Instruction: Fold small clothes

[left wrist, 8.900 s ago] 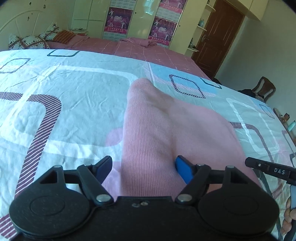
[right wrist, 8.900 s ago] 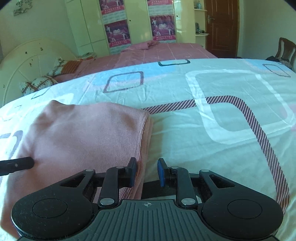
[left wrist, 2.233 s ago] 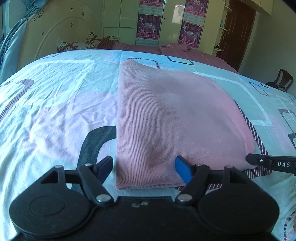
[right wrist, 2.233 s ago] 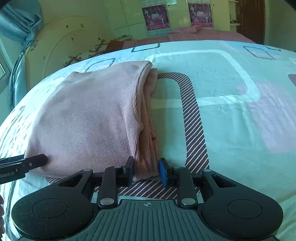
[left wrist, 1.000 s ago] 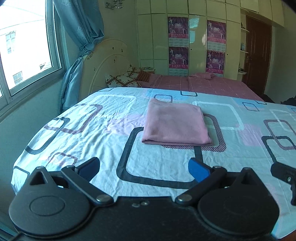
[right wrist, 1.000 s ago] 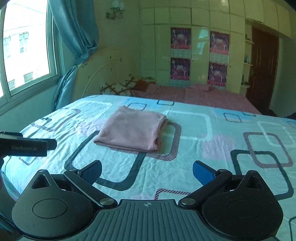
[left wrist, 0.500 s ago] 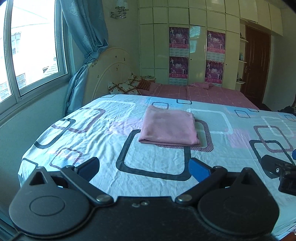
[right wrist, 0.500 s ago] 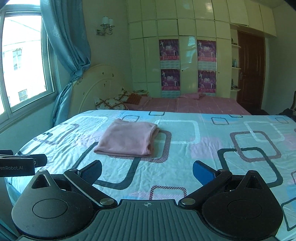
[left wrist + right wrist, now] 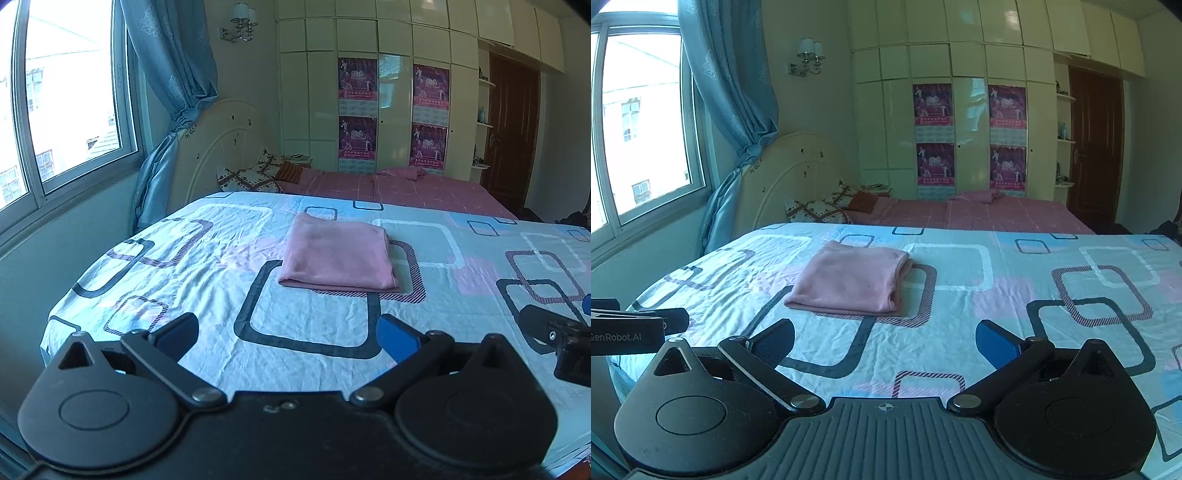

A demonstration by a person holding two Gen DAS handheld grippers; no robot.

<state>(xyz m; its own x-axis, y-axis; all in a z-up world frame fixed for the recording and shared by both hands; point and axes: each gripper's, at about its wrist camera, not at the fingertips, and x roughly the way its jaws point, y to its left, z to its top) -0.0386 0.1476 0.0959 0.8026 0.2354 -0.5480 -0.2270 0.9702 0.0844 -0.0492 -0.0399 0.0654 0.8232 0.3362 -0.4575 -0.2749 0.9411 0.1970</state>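
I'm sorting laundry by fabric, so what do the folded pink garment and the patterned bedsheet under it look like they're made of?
The folded pink garment looks like a soft, matte knit, maybe cotton jersey: thick rounded fold edges, no sheen; the weave is too small to see here. The patterned bedsheet looks like thin woven cotton or a blend: flat, printed, with many fine sharp creases.

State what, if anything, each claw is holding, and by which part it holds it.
Nothing is held. The left claw and the right claw are both open and empty, well short of the folded pink garment, which lies alone on the bed.
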